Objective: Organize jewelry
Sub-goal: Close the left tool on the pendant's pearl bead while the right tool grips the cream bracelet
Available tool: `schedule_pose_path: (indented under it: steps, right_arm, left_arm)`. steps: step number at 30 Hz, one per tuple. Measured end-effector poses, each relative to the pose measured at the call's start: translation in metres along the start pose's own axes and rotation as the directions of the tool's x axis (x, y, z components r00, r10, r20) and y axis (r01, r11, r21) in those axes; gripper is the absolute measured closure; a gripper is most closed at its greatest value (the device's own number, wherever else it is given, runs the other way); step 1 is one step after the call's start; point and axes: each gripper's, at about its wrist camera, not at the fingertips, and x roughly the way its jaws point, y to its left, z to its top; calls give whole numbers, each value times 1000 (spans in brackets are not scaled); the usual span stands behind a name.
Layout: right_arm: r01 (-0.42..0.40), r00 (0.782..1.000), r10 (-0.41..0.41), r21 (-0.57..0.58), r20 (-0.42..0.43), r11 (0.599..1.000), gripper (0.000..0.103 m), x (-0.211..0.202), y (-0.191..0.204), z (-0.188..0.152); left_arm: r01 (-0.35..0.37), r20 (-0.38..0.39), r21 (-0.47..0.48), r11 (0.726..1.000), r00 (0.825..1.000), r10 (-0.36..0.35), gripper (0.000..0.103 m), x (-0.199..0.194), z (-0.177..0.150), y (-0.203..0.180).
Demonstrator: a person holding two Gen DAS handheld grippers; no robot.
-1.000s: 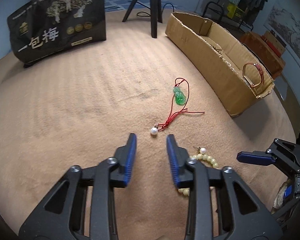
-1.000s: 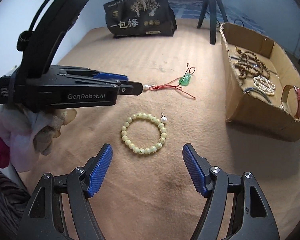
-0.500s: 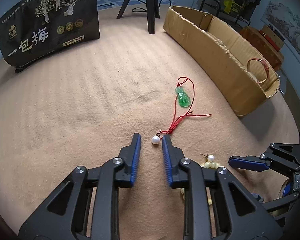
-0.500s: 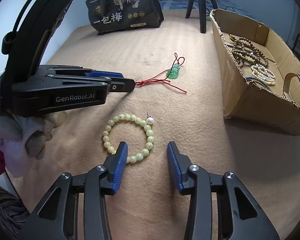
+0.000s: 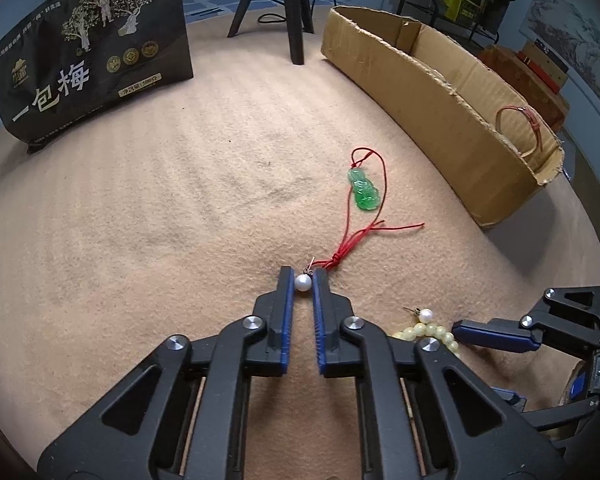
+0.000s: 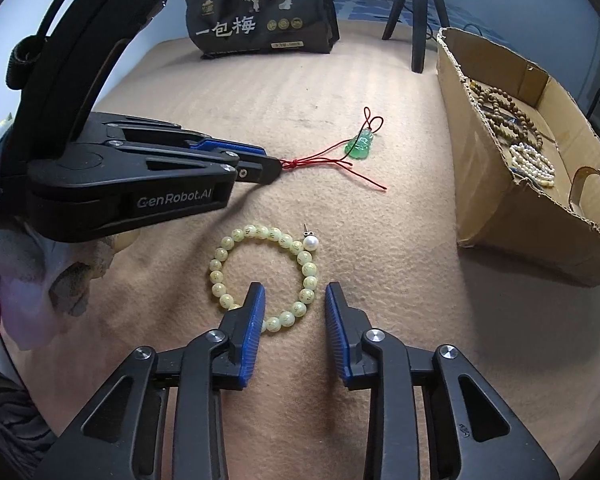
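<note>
Left gripper (image 5: pixel 303 282): jaws nearly closed, pads flanking a pearl earring (image 5: pixel 303 282) at the very tips; contact likely on both sides, firm pinch not confirmed. Earring post pointed away from the gripper, up and slightly right, just short of the knot of the red cord (image 5: pixel 348 236). Earring seated on the tan cloth (image 5: pixel 140 220), not lifted.

Right gripper (image 6: pixel 294 304): jaws partly open, nothing held. Straddled the near arc of the pale bead bracelet (image 6: pixel 260 276), left pad resting over the beads, right pad just outside the ring on bare cloth. Bracelet flat, ring plane level with the cloth, no long axis; centre straight ahead and slightly left of the gripper.

Second pearl earring (image 6: pixel 310 242): touching the far right edge of the bracelet, post pointed away.

Jade pendant (image 6: pixel 360 147): on the red cord, well beyond both grippers, nearer the left one.

Cardboard box (image 6: pixel 500 216): to the right of everything, nearer the right gripper; brown beads, pearl strand and a red strap visible inside.

Judged next: lift needed for both items, then travel rightward to the box; left gripper's path longer, crossing over the cord.
</note>
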Motion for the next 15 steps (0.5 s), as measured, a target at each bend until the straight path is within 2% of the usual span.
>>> schedule_pose_path:
  steps: [4,5,7,8,15]
  right_arm:
    - [6,1000,-6,-3,-7,1000,83,3,-2,1]
    - [13,1000,-13,-5,-8,1000,90,3,-2,1]
    - [12,1000,-12,-6,-11,1000,91,4,-3,3]
    - [11,1000,-11,-7,-11,1000,95,4,-4,2]
    - [-15,1000,15,22,-8,1000,97,3,-7,2]
  left_arm:
    - [-19,5,14,1000,1000,19,96,1,0,-2]
    - [-22,6,17,1000,1000,22,96,1,0,-3]
    - [-19,6,15,1000,1000,18,96,-1,-2,-1]
    - [-19,7,15,1000,1000,19,96,-3,-3,-1]
    - [-51,15,-6,999,999,51,96,-15,-12,12]
